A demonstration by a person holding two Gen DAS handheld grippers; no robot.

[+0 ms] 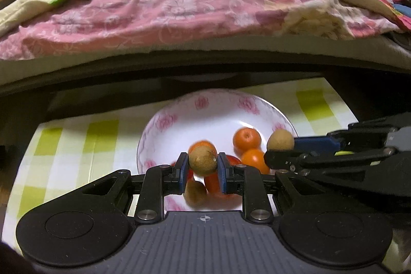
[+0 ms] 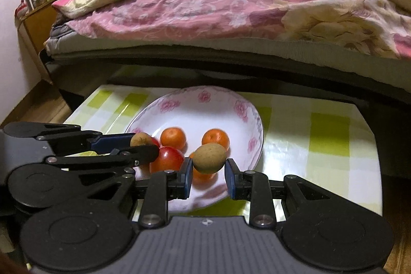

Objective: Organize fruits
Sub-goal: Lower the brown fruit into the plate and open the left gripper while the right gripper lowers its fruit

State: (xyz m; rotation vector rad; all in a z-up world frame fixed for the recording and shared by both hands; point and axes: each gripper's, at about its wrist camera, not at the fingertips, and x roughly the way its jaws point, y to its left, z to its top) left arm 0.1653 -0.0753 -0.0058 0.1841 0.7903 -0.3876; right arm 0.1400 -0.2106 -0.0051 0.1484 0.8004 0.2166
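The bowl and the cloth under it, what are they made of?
The bowl looks like glazed ceramic: white, glossy, with pink flowers printed round the rim. The cloth looks like plastic or oilcloth rather than fabric: its green and white checks shine with bright glare and it lies flat, though I can't be sure.

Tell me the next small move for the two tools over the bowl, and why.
Probably lower both a little and open them. The left tool is shut on a kiwi, the right tool carries another kiwi, and both hang over the bowl that already holds oranges.
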